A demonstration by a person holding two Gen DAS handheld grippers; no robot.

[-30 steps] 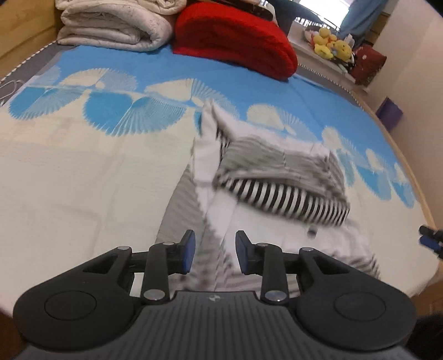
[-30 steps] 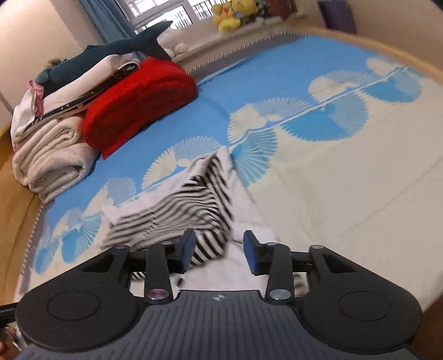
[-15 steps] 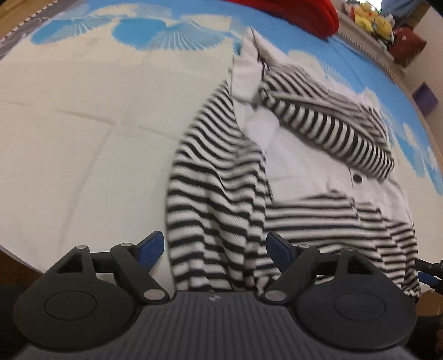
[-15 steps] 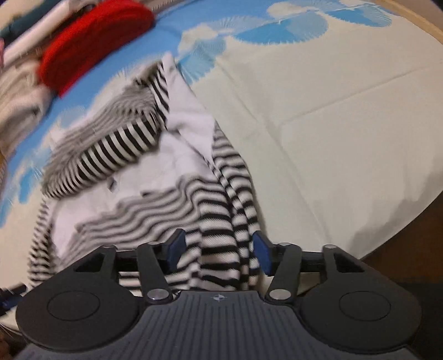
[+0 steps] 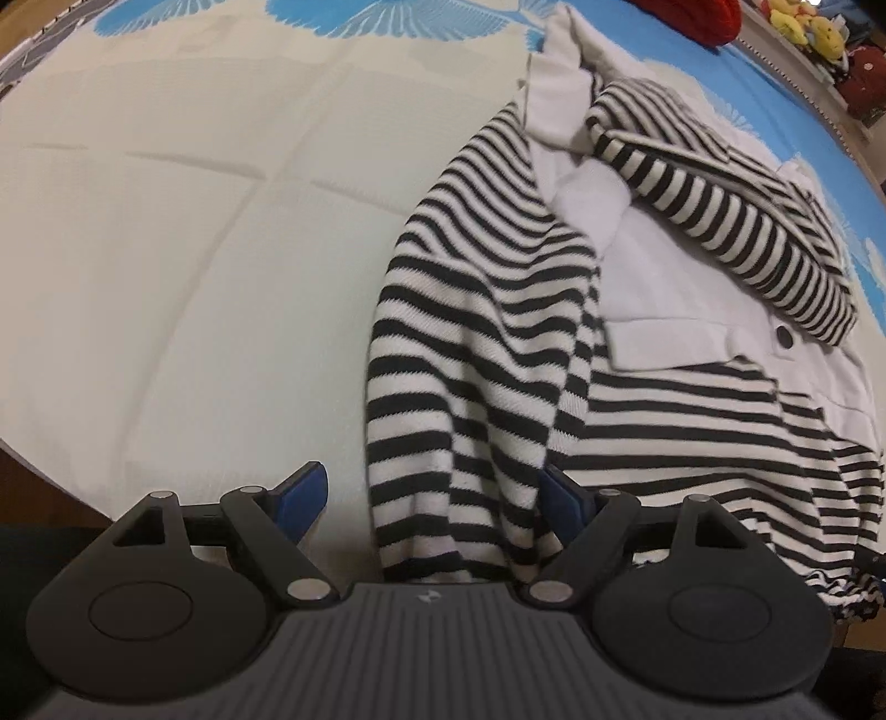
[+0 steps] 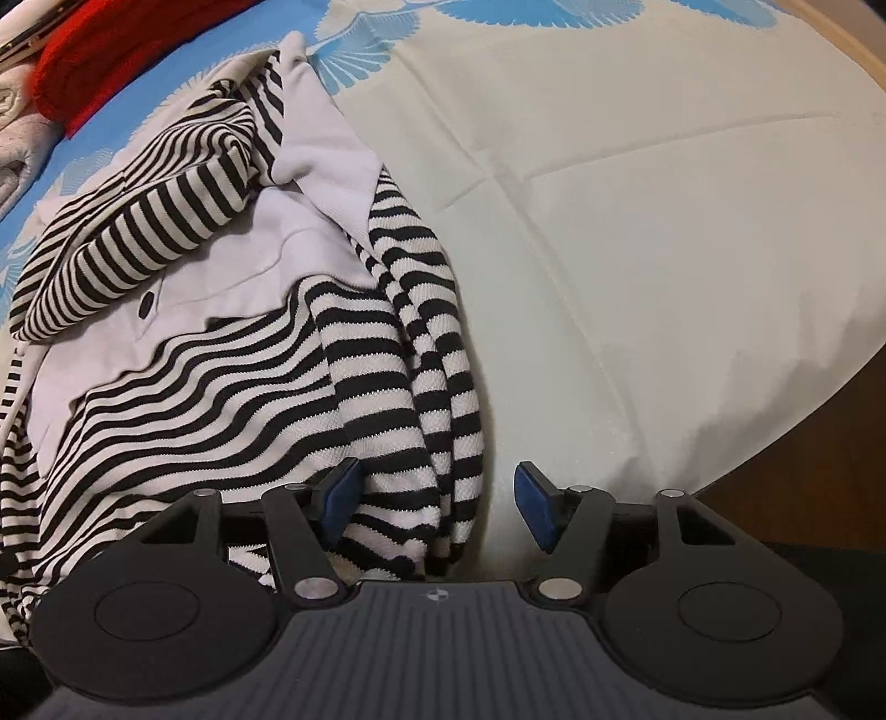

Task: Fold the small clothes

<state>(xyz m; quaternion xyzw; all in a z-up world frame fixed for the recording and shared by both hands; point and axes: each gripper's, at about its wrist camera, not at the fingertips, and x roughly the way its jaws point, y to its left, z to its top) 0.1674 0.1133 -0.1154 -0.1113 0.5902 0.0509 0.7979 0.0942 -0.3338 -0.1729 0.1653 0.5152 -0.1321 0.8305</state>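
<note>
A small black-and-white striped garment with white panels [image 5: 653,332] lies rumpled on the bed, its striped hood bunched at the far end. It also shows in the right wrist view [image 6: 232,310]. My left gripper [image 5: 429,501] is open, its jaws straddling the hem end of the garment's left striped sleeve [image 5: 459,399]. My right gripper [image 6: 437,507] is open, its jaws straddling the end of the right striped sleeve [image 6: 426,354]. Neither gripper holds cloth.
The bed cover [image 5: 166,249] is cream near me and blue-patterned farther off. A red folded blanket [image 6: 94,72] lies beyond the garment. Plush toys [image 5: 803,27] sit at the far edge. The bed's near edge [image 6: 786,410] drops to dark floor.
Both grippers have dropped low over the garment's near end and opened wider. The sleeves now lie between the jaws.
</note>
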